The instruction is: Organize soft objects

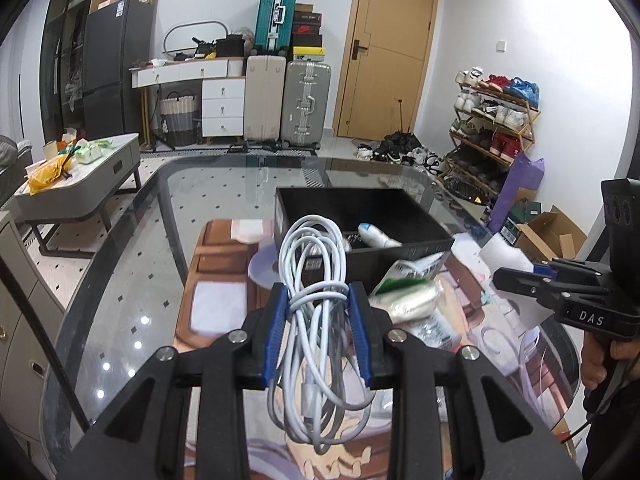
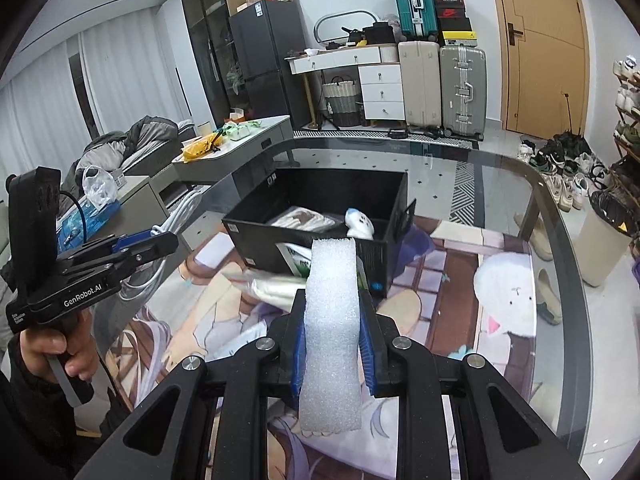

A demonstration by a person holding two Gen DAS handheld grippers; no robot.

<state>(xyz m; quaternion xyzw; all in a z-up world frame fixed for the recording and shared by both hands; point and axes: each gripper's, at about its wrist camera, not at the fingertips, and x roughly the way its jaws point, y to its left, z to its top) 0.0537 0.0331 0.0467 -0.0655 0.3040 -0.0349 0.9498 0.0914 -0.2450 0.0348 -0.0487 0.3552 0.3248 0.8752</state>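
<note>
White cable bundle (image 1: 316, 320), looped and wound round its own middle, is clamped between the blue pads (image 1: 278, 336) of the left gripper (image 1: 320, 300), its loops sticking out ahead of the jaws and hanging below them. On the other side, the right gripper (image 2: 332, 320) is clenched on a strip of white foam (image 2: 330, 332) that stands upright between its blue pads (image 2: 367, 354) and rises past the fingertips. Both grippers are held above a printed cartoon mat (image 1: 224, 280) that lies on the glass table (image 1: 120, 280). Just ahead of the left jaws and a little to their right lies a soft packet with a green and white label (image 1: 408, 280), with another clear plastic bag (image 1: 436, 326) beside it; the same packets show just beyond the foam in the right wrist view, partly hidden by it. Further ahead of both pairs of jaws sits the black box (image 1: 312, 204), open at the top, resting on the mat. Inside it lie a white bottle-shaped item with a blue tip (image 1: 378, 236) and a pale flat packet (image 2: 304, 218). Seen from the left wrist, the right gripper is off to the right of the jaws with the foam in it; seen from the right wrist, the left gripper is off to the left, gripped by a hand (image 2: 52, 344). Well beyond the table stand suitcases (image 1: 306, 106) and a wooden door (image 1: 386, 52).
</note>
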